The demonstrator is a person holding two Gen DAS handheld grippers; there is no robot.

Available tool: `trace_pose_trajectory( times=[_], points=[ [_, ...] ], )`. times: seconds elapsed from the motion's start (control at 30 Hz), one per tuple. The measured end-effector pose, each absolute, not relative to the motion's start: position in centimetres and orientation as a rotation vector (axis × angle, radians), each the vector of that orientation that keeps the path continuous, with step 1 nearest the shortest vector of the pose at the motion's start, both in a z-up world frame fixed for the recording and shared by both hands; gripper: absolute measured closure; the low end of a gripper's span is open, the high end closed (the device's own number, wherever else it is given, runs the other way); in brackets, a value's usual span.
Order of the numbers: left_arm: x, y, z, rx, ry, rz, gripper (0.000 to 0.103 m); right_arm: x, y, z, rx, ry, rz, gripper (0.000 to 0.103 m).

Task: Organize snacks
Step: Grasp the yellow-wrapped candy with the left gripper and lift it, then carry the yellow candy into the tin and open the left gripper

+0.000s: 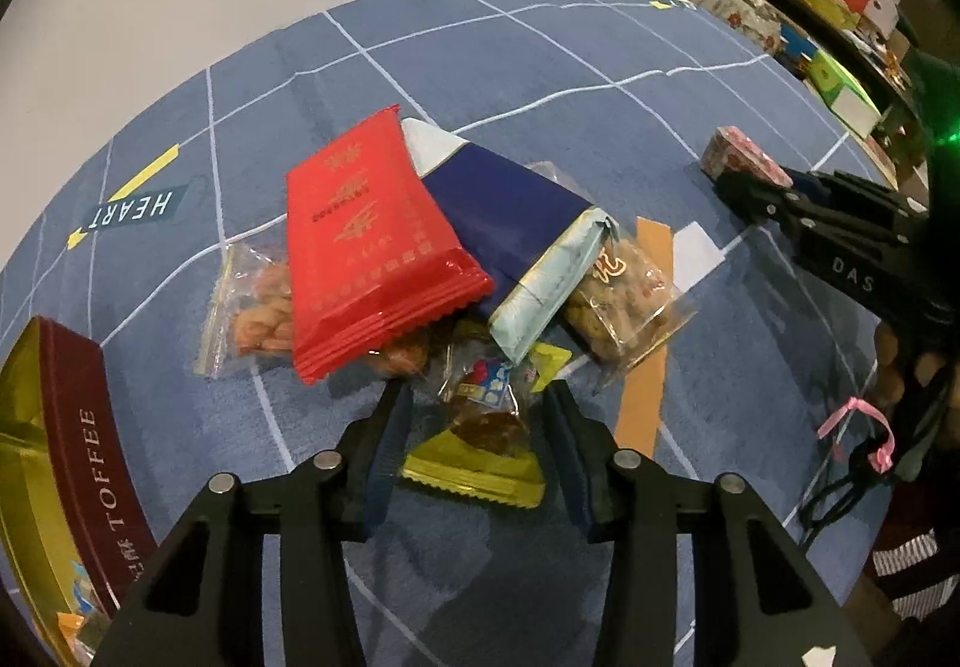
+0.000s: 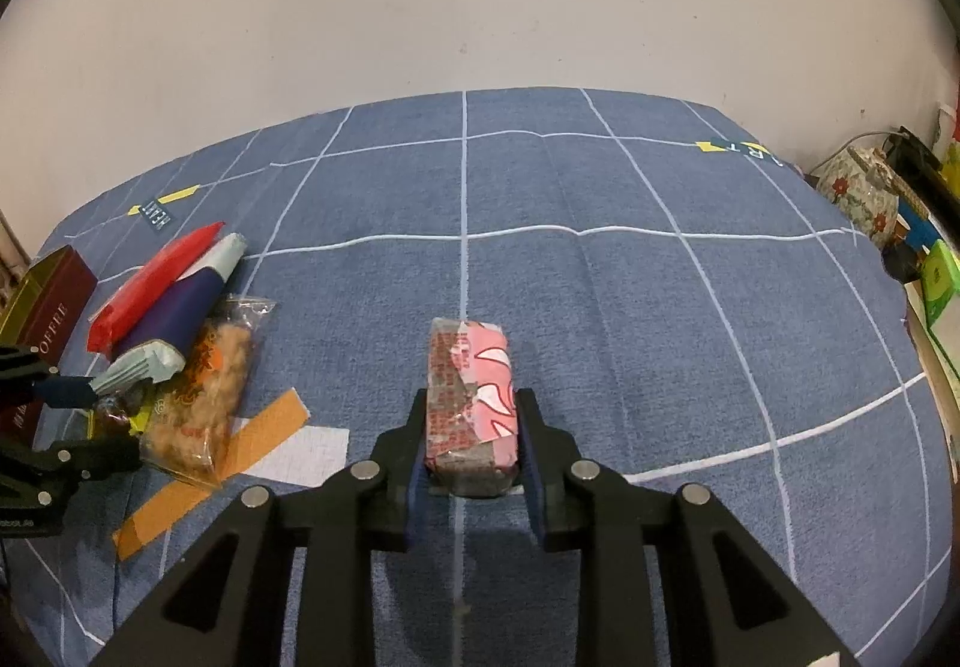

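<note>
Left gripper (image 1: 477, 397) fingers straddle a small candy (image 1: 487, 415) (not yet pinched), right gripper (image 2: 470, 415) fingers clamp a pink packet (image 2: 471, 397).

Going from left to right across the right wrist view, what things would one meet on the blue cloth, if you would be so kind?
Toffee box → red packet → clear bag of biscuits → orange strip → pink wrapped block, clamped in the right gripper.

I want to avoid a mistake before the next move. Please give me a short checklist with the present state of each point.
1. Right gripper shut on the pink packet: ok.
2. Small candy between the left gripper fingers: ok.
3. Left pads pressing the candy: not ok, gaps show.
4. Toffee box open to receive snacks: ok.
5. Red packet clear of the left fingers: cannot tell.
</note>
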State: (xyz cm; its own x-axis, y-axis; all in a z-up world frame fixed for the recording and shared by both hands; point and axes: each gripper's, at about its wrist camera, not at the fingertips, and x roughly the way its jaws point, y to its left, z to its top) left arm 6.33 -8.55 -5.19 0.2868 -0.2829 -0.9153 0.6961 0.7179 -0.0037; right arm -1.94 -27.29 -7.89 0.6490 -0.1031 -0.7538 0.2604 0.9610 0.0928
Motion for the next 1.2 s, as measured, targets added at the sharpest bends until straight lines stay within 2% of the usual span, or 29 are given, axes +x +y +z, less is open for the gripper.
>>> trace_pose_trajectory(
  times=[0.03, 0.13, 1.2],
  points=[
    [6.2, -8.5, -5.2, 0.438, 1.096, -0.684, 0.069, -1.9, -27.3, -7.9, 0.201, 0.840, -0.208, 0.077],
    [5.9, -8.1, -5.1, 0.429, 1.094, -0.680, 0.073, -1.9, -27.3, -7.9, 0.203, 0.840, -0.206, 0.077],
    [2.5, -3.5, -2.6, 0.311, 1.113, -0.580, 0.077, -1.9, -26.8, -7.9, 0.161, 0.850, -0.225, 0.075]
  ],
)
